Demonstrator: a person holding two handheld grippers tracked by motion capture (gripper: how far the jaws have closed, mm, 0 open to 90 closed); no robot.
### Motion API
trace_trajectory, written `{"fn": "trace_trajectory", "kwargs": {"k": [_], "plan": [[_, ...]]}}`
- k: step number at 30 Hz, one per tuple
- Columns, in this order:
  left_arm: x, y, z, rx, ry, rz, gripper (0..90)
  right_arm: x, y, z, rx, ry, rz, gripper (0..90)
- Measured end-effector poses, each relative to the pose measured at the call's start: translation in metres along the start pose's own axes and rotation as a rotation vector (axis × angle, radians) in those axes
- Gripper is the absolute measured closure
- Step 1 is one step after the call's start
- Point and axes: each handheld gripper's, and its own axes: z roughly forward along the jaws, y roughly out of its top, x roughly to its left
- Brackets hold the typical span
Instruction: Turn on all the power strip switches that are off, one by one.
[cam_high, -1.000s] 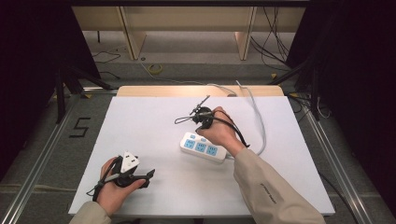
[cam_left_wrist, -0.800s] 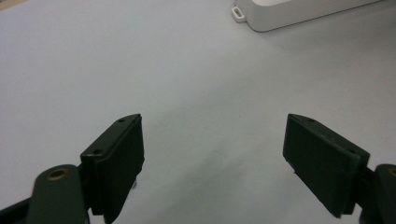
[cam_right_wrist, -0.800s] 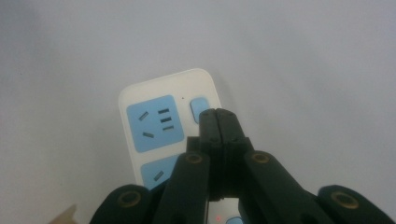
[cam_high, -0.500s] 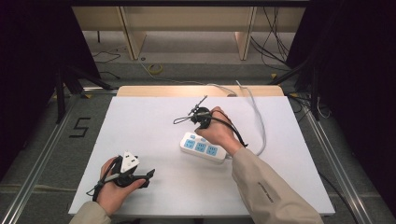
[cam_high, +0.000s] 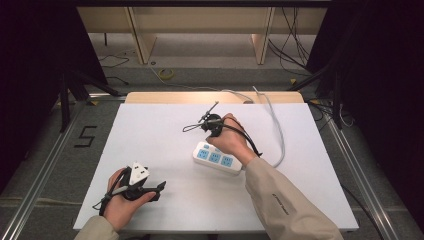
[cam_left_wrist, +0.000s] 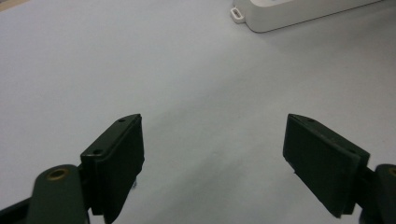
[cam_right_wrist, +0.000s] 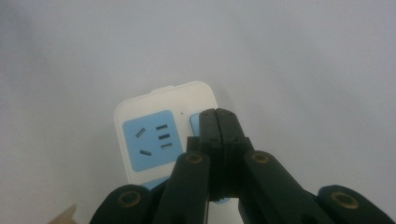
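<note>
Left claw (cam_high: 159, 189) at near left of white surface (cam_high: 165, 135), resting low, jaws spread wide, nothing between them. Power strip (cam_high: 216, 159) lies mid-surface, right of centre, blue sockets up, white cable (cam_high: 276, 127) running to far edge. Right claw (cam_right_wrist: 218, 122) pressed fully together, empty, tips poised over strip's end beside blue socket (cam_right_wrist: 152, 140); contact unclear.

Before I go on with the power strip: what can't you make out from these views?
- Power strip: right end hidden under the right hand, high view.
- Right gripper, shut, covers the blue patch beside the socket; contact unclear.
- Strip cut by the top edge, left gripper view.
- Cord's far end: lost behind the table.
</note>
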Motion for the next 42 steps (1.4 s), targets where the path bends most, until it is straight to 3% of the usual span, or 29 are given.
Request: {"fn": "trace_trajectory", "kwargs": {"k": [23, 42], "plan": [[0.0, 0.0, 0.0, 0.0, -0.005, -0.003, 20.4, 0.004, 0.003, 0.022, 0.016, 0.014, 0.001, 90.0], [0.0, 0.0, 0.0, 0.002, -0.006, -0.001, 20.4, 0.006, 0.004, 0.025, 0.031, 0.013, 0.0, 90.0]]}}
